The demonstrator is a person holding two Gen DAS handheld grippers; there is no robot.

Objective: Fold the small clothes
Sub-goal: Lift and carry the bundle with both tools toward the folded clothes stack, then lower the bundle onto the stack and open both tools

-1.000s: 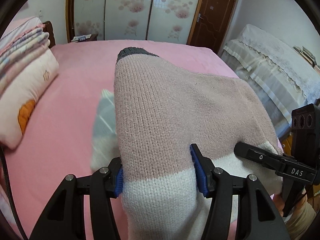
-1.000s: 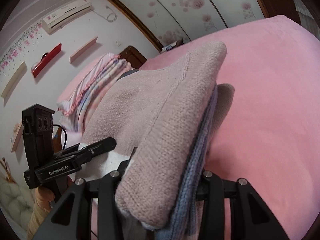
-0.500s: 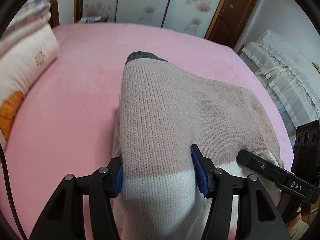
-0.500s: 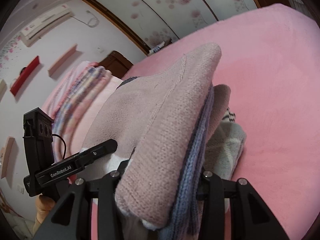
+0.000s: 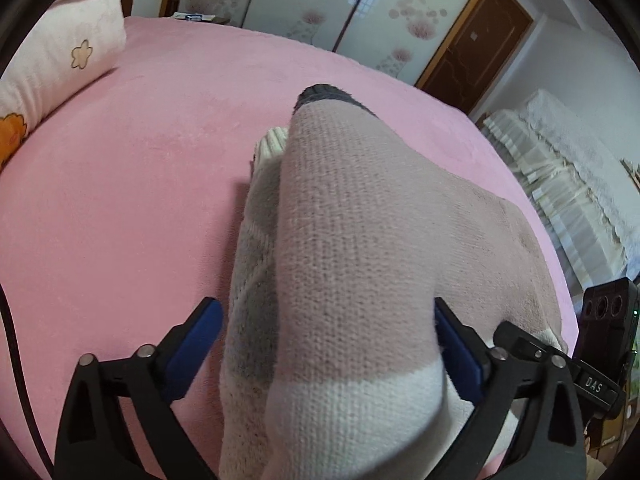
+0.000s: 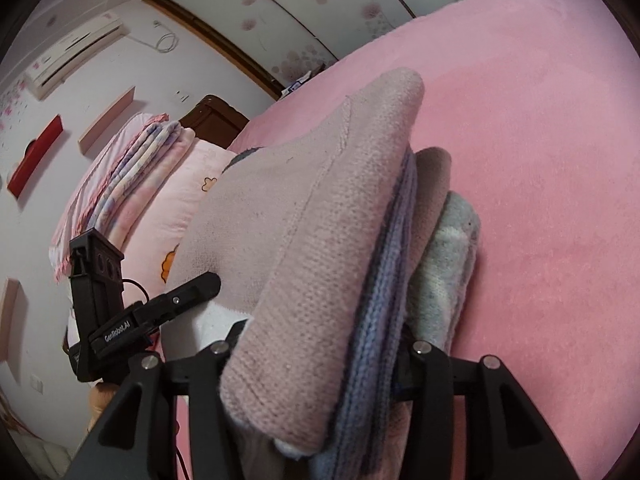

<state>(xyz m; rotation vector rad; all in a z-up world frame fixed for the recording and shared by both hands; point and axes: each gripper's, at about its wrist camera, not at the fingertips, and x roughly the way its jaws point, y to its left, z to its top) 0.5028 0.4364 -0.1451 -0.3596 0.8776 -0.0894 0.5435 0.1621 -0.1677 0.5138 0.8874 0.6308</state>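
A: So — where did the knit garment (image 5: 360, 248) sit at that point?

B: On the pink bed (image 5: 132, 184), folded over into a thick bundle and draped on top of a paler fuzzy garment (image 6: 448, 264) lying under it. In the left wrist view it ran from six o'clock up toward twelve, its grey cuff (image 5: 328, 95) at the far end.

A: And the claws?

B: The left gripper (image 5: 326, 344) had just been opening; its blue pads (image 5: 196, 336) stood wide apart, the cloth between them but no longer pinched. The right gripper (image 6: 320, 356) had its fingers closed on the layered right-hand edge, pink over lilac, though it had eased a little wider.

A: How would the thing handle?

B: Soft, light and floppy, I'd judge — a loose knit that sags wherever it isn't supported, and the layers could slide on each other. Best taken at a folded edge or corner, pinching all layers at once.

A: Any containers?

B: None showed. Only a pillow (image 5: 60, 64) at ten o'clock and a stack of folded bedding (image 6: 132, 168) beyond it, with nothing holding clothes
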